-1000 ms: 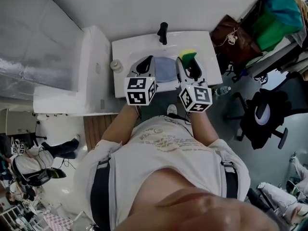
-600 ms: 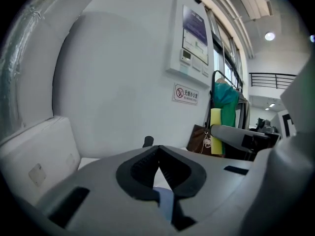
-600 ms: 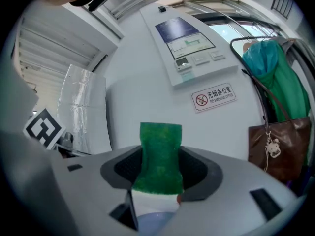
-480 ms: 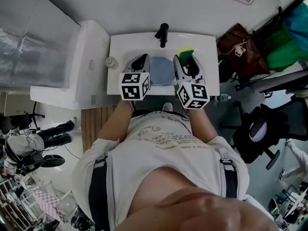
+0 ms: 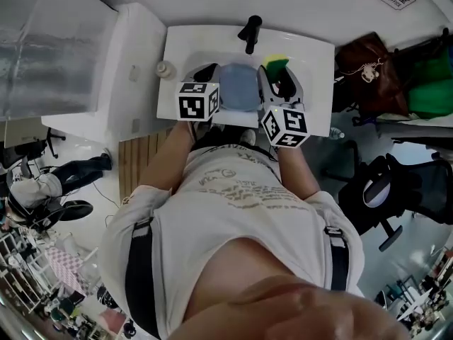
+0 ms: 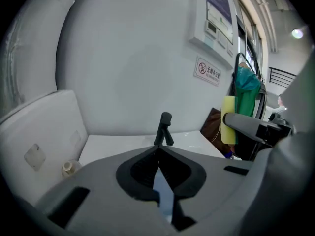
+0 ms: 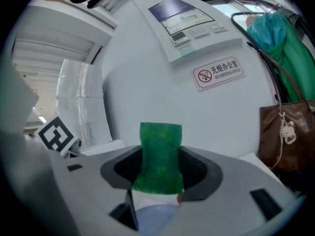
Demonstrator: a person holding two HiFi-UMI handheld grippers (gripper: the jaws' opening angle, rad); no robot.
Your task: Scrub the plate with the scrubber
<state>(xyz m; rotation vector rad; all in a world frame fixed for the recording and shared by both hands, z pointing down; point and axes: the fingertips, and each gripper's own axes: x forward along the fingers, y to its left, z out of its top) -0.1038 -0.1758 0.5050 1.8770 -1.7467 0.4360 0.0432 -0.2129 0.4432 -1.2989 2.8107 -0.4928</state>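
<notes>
The left gripper [image 5: 210, 75] is clamped on the left rim of the blue plate [image 5: 238, 89], held over the white sink [image 5: 190, 42]. The right gripper [image 5: 278, 81] grips the green-and-yellow scrubber [image 5: 276, 64] — just right of the plate.

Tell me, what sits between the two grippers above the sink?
A blue plate, in the head view; the left gripper grips its edge, and the right gripper holds the green scrubber.
</notes>
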